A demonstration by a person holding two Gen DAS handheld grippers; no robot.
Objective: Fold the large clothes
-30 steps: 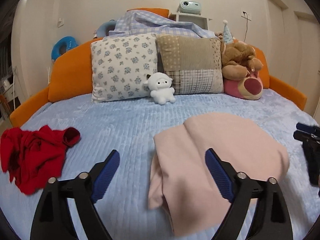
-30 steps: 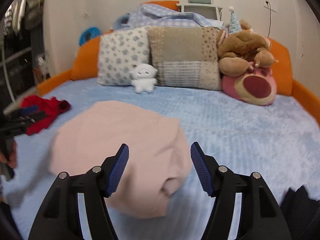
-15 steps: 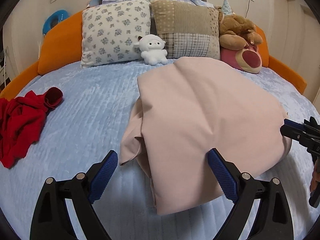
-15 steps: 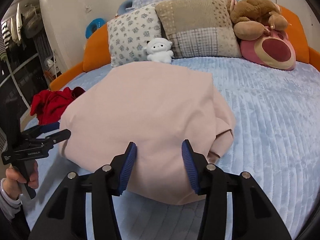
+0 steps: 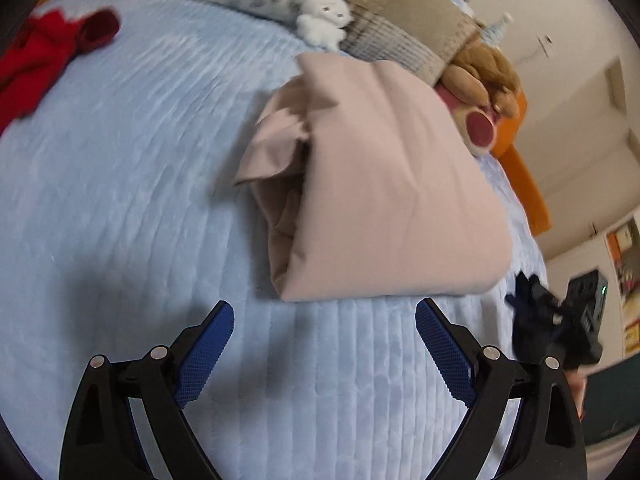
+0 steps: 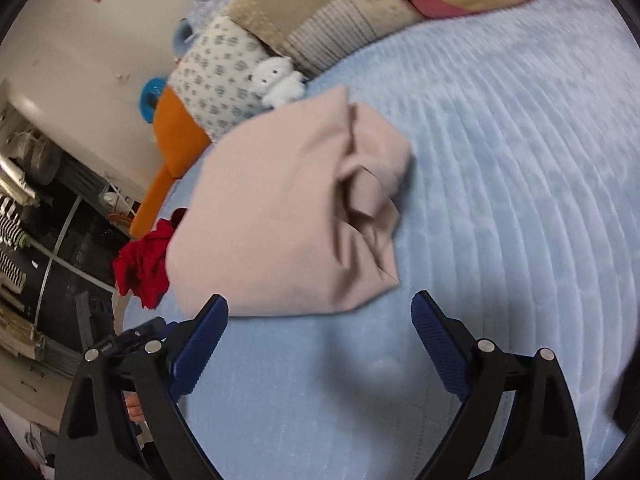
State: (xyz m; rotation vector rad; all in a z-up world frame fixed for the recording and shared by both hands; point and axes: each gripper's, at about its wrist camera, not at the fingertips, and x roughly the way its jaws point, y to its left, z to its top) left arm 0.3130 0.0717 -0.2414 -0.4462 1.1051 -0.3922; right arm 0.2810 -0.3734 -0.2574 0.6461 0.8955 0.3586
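A: Nearest the lens, the left gripper (image 5: 324,330) hangs over bare blue bedspread (image 5: 120,200), jaws spread wide, nothing between them.

B: Same story on the other side. The right gripper (image 6: 320,322) has its jaws just swung apart, and they stand wide with only bedspread between them, its left pad just short of the cloth's near edge.

A: Just beyond both sits the pink garment (image 5: 384,184), folded into a thick bundle and lying flat on the bed, loose layers bunched along one side.

B: Off to its side, well apart, a crumpled red garment (image 5: 44,56).

A: Farther back, a small white plush (image 5: 324,20) near the bundle's far corner, then the pillows (image 6: 280,40) and the big stuffed toys (image 5: 484,96).
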